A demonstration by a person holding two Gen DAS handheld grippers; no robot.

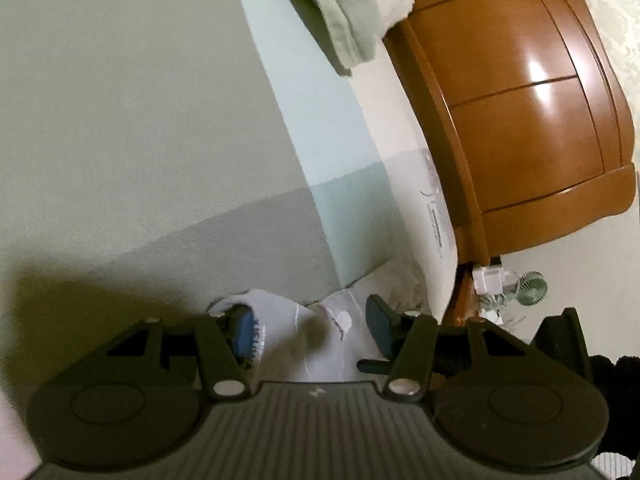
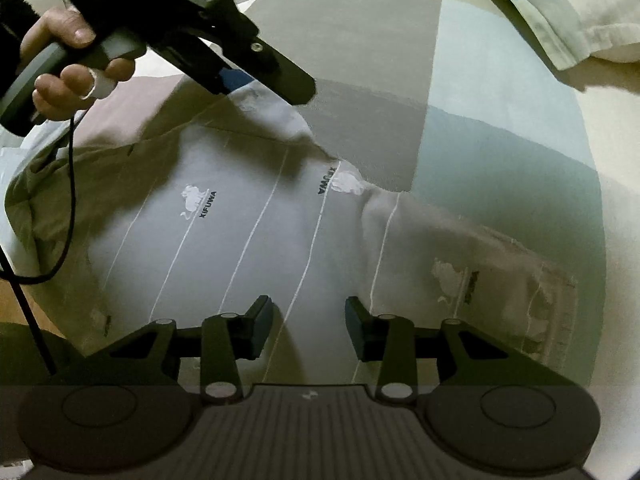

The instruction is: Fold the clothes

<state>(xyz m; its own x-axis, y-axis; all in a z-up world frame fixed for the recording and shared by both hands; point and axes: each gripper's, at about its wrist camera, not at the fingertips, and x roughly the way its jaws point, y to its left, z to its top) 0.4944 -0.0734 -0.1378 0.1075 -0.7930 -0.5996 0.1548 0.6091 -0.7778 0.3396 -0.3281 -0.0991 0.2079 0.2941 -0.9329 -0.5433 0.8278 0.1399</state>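
Observation:
A light grey garment with thin white stripes and small "XIFUWA" logos lies spread on the bed. In the right wrist view my right gripper hovers over its near part. The jaws stand apart and no cloth is pinched between the pads. My left gripper, held by a hand, reaches down to the garment's far edge. In the left wrist view that gripper is open. A bunched fold of the garment lies between its fingers and drapes against the left blue pad.
The bed sheet has grey, pale blue and cream blocks. A pillow lies at the head of the bed, and it also shows in the right wrist view. A wooden headboard stands beyond it. A small fan sits beside the bed.

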